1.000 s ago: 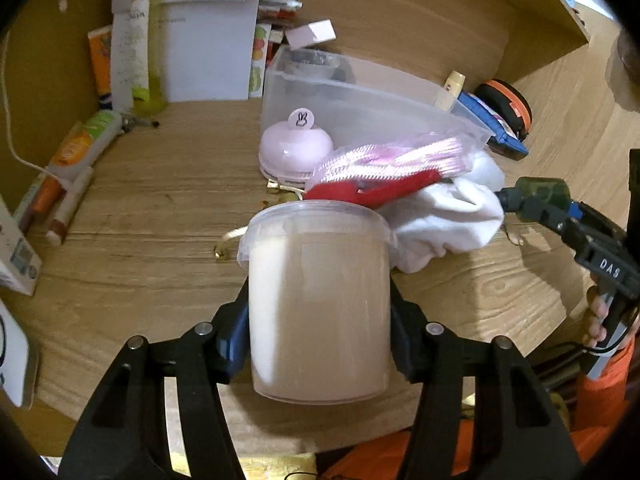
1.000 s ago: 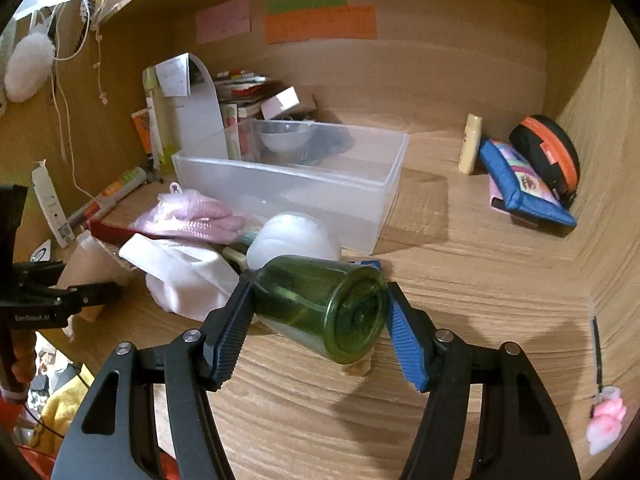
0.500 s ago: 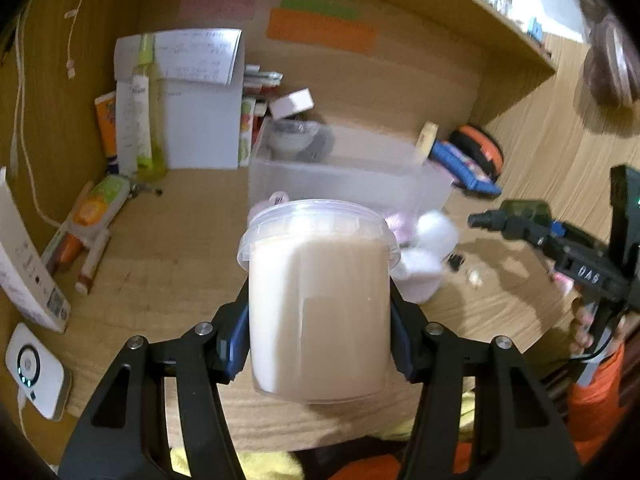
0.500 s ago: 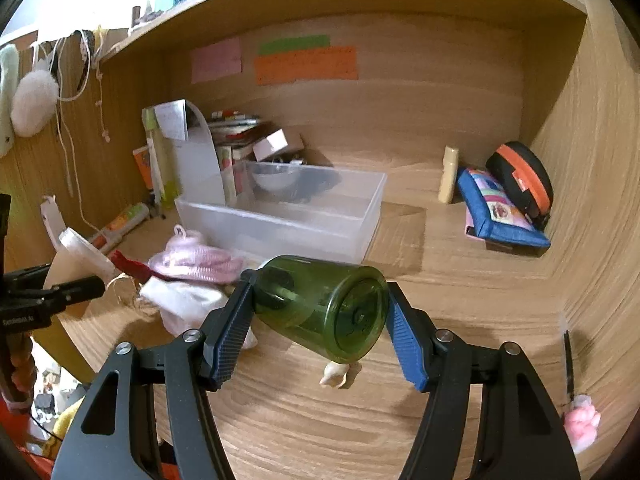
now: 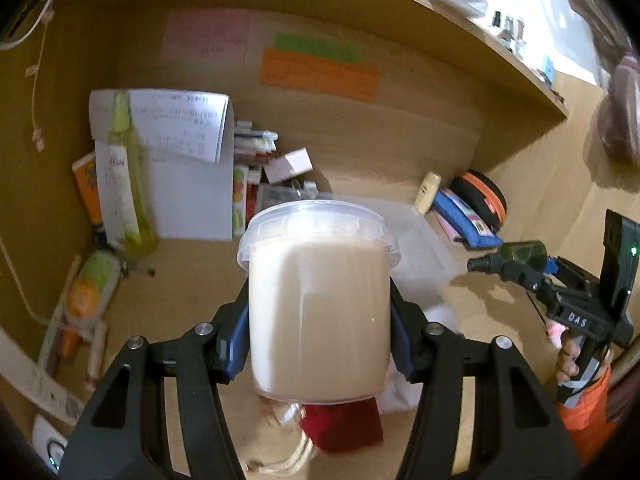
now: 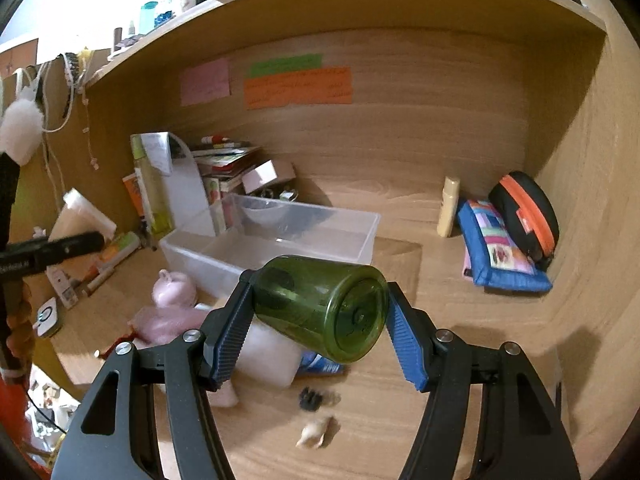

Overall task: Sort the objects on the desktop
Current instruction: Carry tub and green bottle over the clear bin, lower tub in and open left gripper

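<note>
My left gripper (image 5: 318, 334) is shut on a translucent lidded tub (image 5: 318, 308) of cream-coloured contents, held upright well above the desk. It also shows in the right wrist view (image 6: 82, 216) at the far left. My right gripper (image 6: 316, 334) is shut on a dark green bottle (image 6: 320, 306), lying sideways with its base toward the camera; the bottle shows in the left wrist view (image 5: 520, 254) at the right. A clear plastic bin (image 6: 280, 240) stands open on the desk behind the bottle.
On the desk lie a pink pouch (image 6: 168, 312), white cloth (image 6: 264, 356), a red item (image 5: 340, 424), small bits (image 6: 316, 434), a blue pouch (image 6: 500, 256), a black-orange case (image 6: 524, 216), a cream tube (image 6: 448, 208), tubes (image 5: 86, 300) and books (image 6: 224, 168) at the left back.
Both grippers have risen away from the desk with their loads; the desk objects now sit lower and farther in both views.
</note>
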{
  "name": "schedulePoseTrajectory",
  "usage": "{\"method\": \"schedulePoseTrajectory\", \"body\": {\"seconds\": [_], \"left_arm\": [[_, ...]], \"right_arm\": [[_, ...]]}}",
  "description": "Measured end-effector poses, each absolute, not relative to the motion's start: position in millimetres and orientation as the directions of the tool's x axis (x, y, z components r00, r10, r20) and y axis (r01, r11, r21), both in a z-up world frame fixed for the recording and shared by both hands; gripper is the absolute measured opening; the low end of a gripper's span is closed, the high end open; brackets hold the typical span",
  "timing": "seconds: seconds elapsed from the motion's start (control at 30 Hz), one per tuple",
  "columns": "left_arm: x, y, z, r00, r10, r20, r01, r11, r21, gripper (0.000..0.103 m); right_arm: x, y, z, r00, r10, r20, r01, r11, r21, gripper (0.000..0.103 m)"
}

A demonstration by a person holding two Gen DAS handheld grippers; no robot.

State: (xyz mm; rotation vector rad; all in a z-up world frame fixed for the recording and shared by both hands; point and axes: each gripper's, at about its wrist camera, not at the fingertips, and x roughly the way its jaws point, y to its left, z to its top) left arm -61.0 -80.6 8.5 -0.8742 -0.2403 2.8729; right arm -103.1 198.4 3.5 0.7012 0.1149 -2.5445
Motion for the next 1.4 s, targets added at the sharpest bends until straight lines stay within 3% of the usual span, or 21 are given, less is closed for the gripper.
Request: {"method": "schedulePoseTrajectory", "body": {"seconds": [0.37, 0.7, 1.07, 1.4], "left_arm": [[-141.4, -79.5, 11.1, -0.788, 0.186, -0.587, -0.102, -0.980, -0.173, 0.057], [-213.4, -76.5, -30.8, -0.672, 0.199, -0.713, -0.098, -0.979, -0.181, 0.057], [-232.2, -59.3, -57.8, -0.583, 0.167, -0.795, -0.143, -0.985, -0.102, 0.057], [-231.4, -43.8, -66.6, -0.572, 0.093, -0.815, -0.192, -0.981, 0.023, 0.057]], "right_arm": [[-162.0, 170.8, 5.1, -0.695, -0.467, -0.547, 0.515, -0.854, 0.074, 0.061], [-205.5, 138.9, -25.4, -0.616, -0.445, -0.650, 0.531, -0.844, 0.074, 0.061], [-228.5, 116.5, -45.4, -0.561, -0.396, -0.727, 0.553, -0.833, 0.027, 0.061], [-230.4, 103.6, -52.0, -0.560, -0.359, -0.746, 0.569, -0.822, -0.032, 0.061]]}}
